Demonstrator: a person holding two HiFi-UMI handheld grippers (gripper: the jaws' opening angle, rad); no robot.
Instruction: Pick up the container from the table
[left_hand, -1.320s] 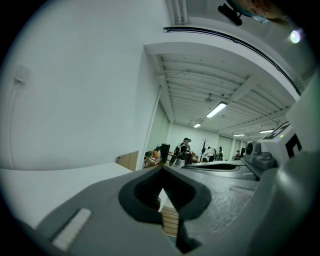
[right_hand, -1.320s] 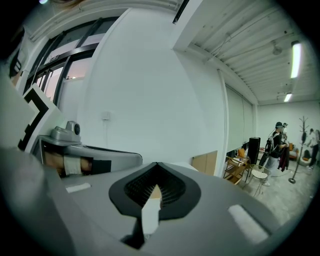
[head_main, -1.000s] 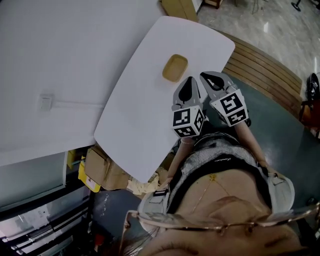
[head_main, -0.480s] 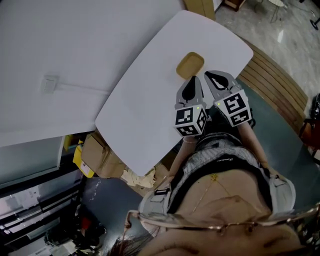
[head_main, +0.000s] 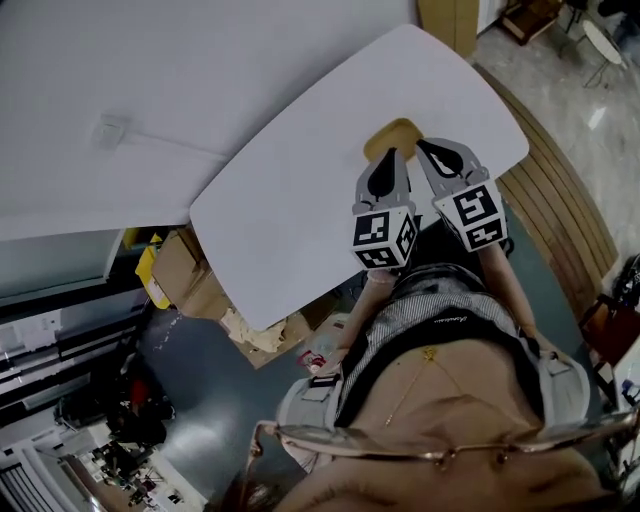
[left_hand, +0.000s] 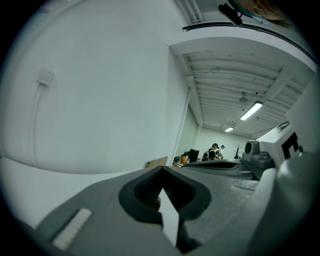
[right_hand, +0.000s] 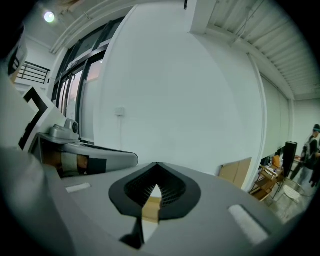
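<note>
White and smooth-topped, a rounded rectangular table (head_main: 290, 200) fills the middle of the head view, with a plain pale wall (head_main: 200, 70) along its far long edge and brown cardboard boxes (head_main: 190, 280) on the floor under its near left corner. A person in a striped shirt (head_main: 440, 330) stands at the near long edge and holds both tools out over it. The left gripper (head_main: 388, 162), grey with a black-and-white marker cube (head_main: 385, 237) at its back, has its jaws pressed together with nothing between them; its own view shows the tips (left_hand: 161, 172) meeting over bare tabletop. The right gripper (head_main: 435, 152), carrying a matching cube (head_main: 478, 217), lies just beside the left one, its jaws likewise pressed together and empty. The small shallow tan container (head_main: 397, 132) rests on the table just in from the near long edge, toward the right end. It lies just beyond both sets of tips, partly covered by them, and shows as a tan patch (right_hand: 150, 210) through the right gripper's jaw window.
</note>
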